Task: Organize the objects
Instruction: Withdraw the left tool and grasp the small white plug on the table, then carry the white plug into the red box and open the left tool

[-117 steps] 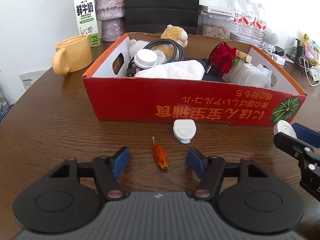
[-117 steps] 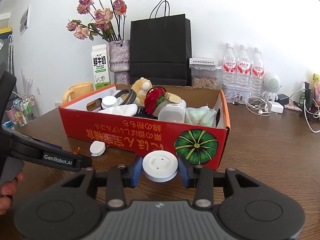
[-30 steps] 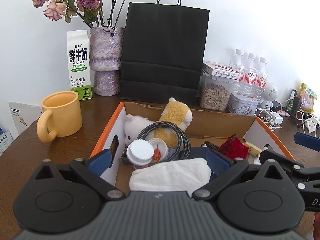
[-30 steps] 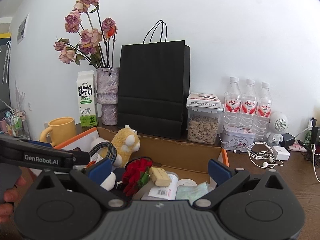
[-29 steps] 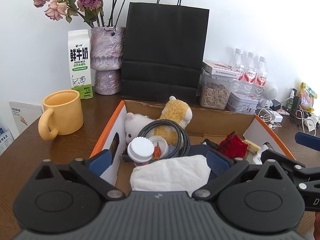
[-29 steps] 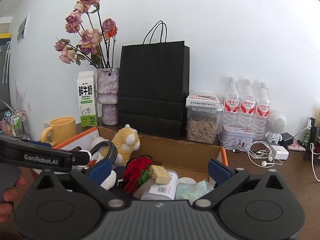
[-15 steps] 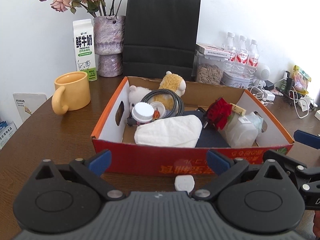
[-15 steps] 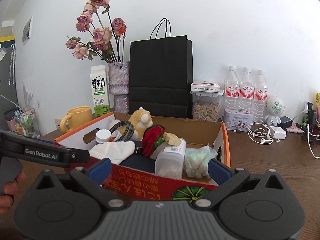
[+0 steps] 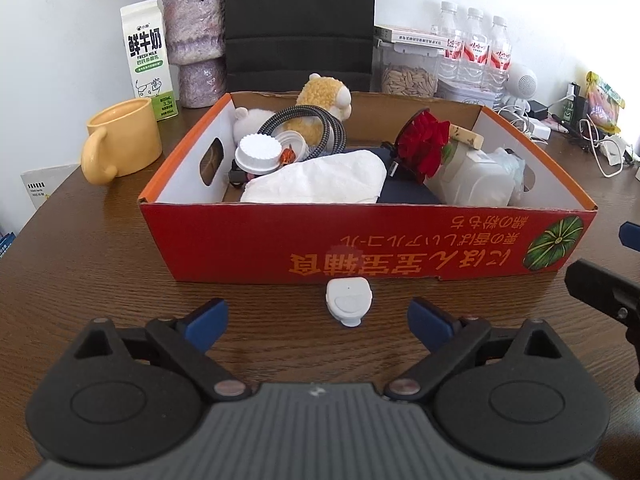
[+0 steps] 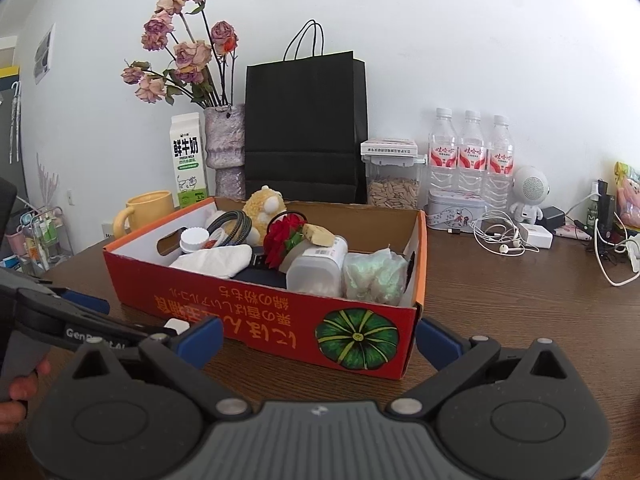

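Note:
A small white plastic device (image 9: 349, 302) lies on the wooden table just before the red cardboard box (image 9: 360, 248). My left gripper (image 9: 318, 320) hangs low over the table with the device between and slightly ahead of its blue pads. Its jaws are closing, and the pads stand clear of the device. The right gripper (image 10: 320, 340) is open and empty, facing the box's (image 10: 260, 312) pumpkin-printed front corner. In the right wrist view the device (image 10: 176, 325) peeks out behind the left gripper's arm (image 10: 60, 320). The box holds plush toys, a coiled cable, a white cloth, a red rose and a plastic jar.
A yellow mug (image 9: 120, 144), a milk carton (image 9: 146, 56), a vase of dried roses (image 10: 224, 148) and a black paper bag (image 10: 304, 128) stand behind and left of the box. Water bottles (image 10: 470, 152), a seed jar and tangled cables (image 10: 500, 236) fill the back right. A person's fingers (image 10: 16, 396) show at the left edge.
Both grippers drew back from above the box and sank toward the table. The orange piece moved from table to box, and the right gripper no longer holds the white disc. The left fingers have narrowed slightly.

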### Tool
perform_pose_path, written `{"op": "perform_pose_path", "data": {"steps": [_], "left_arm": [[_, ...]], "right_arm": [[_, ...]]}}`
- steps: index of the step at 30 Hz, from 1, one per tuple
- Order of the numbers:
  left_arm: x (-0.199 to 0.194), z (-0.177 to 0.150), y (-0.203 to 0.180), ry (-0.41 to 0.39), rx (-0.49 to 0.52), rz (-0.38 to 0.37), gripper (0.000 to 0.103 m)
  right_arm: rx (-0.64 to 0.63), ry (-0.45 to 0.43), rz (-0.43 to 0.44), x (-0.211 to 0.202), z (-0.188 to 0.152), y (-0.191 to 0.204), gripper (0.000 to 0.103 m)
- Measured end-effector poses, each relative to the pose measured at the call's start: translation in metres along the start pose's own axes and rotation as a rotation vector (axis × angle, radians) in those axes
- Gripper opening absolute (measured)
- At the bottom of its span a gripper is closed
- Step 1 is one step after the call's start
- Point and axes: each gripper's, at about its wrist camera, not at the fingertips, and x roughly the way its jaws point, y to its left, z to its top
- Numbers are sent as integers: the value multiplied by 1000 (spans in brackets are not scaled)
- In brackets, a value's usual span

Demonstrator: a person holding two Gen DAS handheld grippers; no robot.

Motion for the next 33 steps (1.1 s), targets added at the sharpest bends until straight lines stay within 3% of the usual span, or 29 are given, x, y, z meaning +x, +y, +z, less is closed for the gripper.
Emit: {"op": "perform_pose_path", "data": {"steps": [3,5,7,9,19,33], "left_arm": [[12,1,-6,29,-7,13,75],[16,2,-8,35,-17,18,71],[17,3,-11,23,-14,22,56],[16,4,-13,15,-15,5,28],[2,2,-12,6,-11,-24,28],[-35,34,6,-118,-6,-47,28]], "right_arm": [[12,-3,-10,-1,-1,-3,103],[14,-2,-15,-1,-1,-3,103],[15,1,-20,0,-2,-3,103],[15,5,-20,1,-3,-3,103],[5,9,-29,4,-5,-1,103],[16,-12,-30,8,10,7,103]]}}
